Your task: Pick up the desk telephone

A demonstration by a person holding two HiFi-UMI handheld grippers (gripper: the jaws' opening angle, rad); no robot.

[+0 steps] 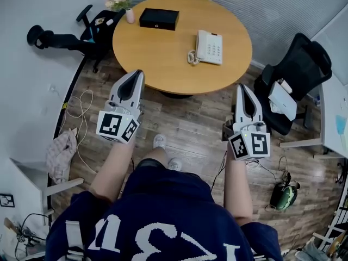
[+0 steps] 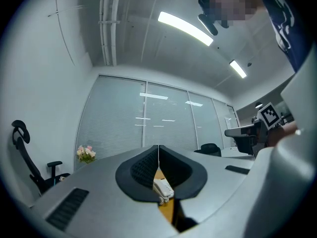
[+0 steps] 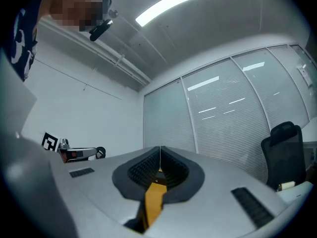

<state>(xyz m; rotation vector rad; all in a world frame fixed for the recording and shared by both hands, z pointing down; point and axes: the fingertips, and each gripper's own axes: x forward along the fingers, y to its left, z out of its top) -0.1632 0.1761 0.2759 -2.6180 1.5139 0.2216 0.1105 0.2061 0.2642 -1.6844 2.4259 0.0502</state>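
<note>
The white desk telephone point(image 1: 210, 47) lies in the upper middle of the head view, on the right part of the round wooden table point(image 1: 163, 64), with a black box point(image 1: 159, 19) up and left of it. The left gripper point(image 1: 137, 74) at centre left and the right gripper point(image 1: 243, 87) at centre right hover over the floor, well apart from the phone. Each has its jaws pressed together on nothing.

left gripper point(image 2: 158, 148) closed, empty; desk telephone point(image 2: 162, 188) visible beyond its jaws
</note>
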